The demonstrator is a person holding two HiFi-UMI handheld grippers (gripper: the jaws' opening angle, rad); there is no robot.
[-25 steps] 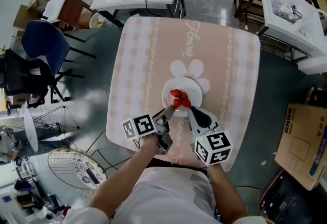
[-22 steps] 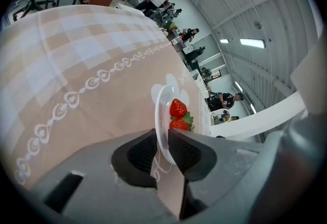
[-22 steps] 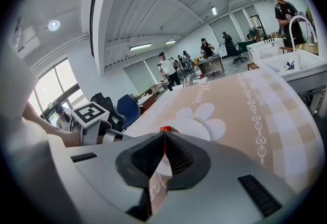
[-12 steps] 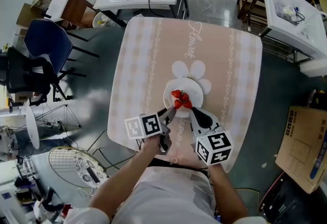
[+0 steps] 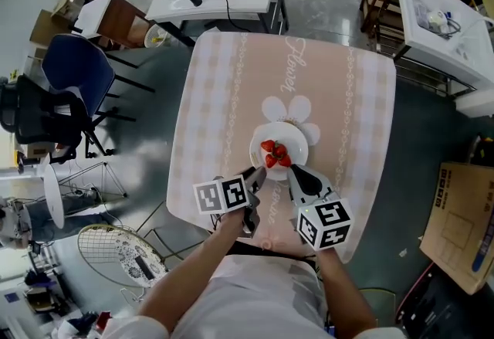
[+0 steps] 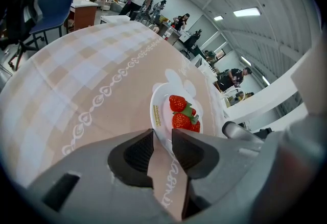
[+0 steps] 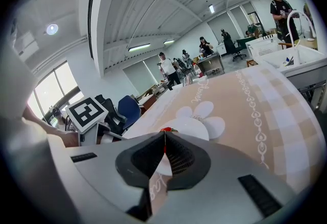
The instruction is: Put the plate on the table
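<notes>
Left hand-held gripper (image 5: pixel 254 176) slightly open at the plate (image 5: pixel 294 144) rim; right hand-held gripper (image 5: pixel 292 169) closed. Careless withdrawal may snag the rim, spilling strawberries (image 5: pixel 274 154).

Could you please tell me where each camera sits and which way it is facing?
Head view: on the person's head, facing steeply down at the table and plate; both arms, the left gripper and the right gripper show.
Left gripper view: on the left gripper, facing along its parted jaws across the table to the plate of strawberries.
Right gripper view: on the right gripper, facing along its closed jaws to the plate; the left gripper's cube shows at left.
Shared: all three show the plate.
</notes>
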